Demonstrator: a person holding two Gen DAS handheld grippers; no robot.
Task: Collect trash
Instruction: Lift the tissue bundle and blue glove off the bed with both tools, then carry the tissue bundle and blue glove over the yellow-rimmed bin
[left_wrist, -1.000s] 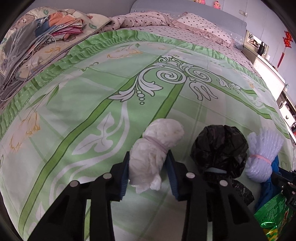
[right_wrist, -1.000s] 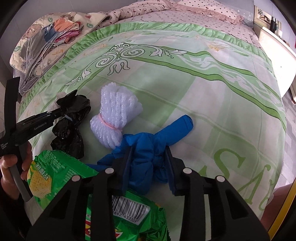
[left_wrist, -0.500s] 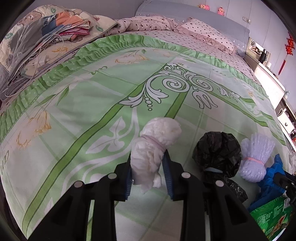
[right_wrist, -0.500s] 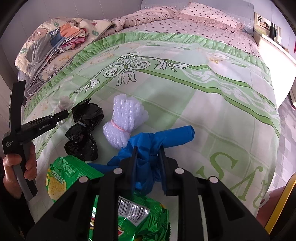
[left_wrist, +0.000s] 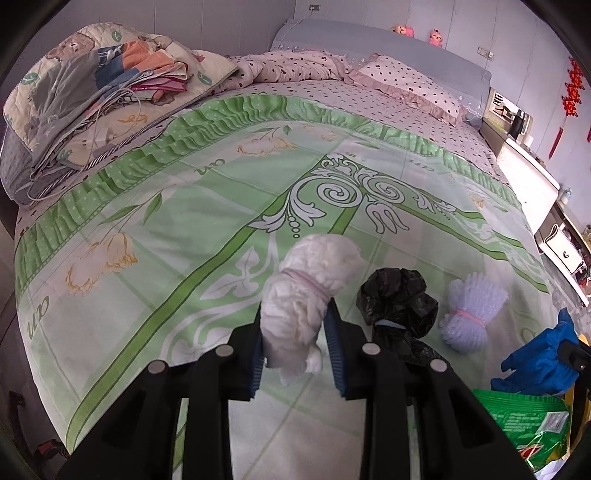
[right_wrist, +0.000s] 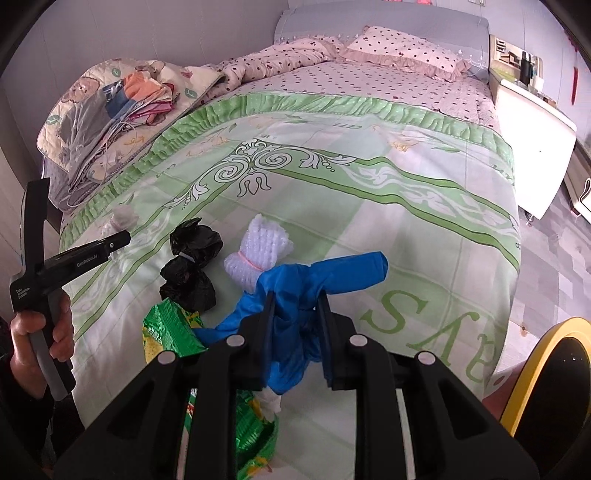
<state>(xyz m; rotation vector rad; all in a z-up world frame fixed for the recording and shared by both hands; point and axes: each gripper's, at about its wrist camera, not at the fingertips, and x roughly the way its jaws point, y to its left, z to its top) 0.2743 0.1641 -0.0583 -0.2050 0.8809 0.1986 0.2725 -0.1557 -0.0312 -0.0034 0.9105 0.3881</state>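
Green bedspread (left_wrist: 207, 206), bare beyond trash cluster

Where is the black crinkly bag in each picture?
Left wrist view: the black bag lies on the bed right of centre, just right of the white bundle that the left gripper holds.
Right wrist view: the black bag lies left of centre, beyond the green snack packet.
Shared landmark: the white foam bundle lies right beside it.
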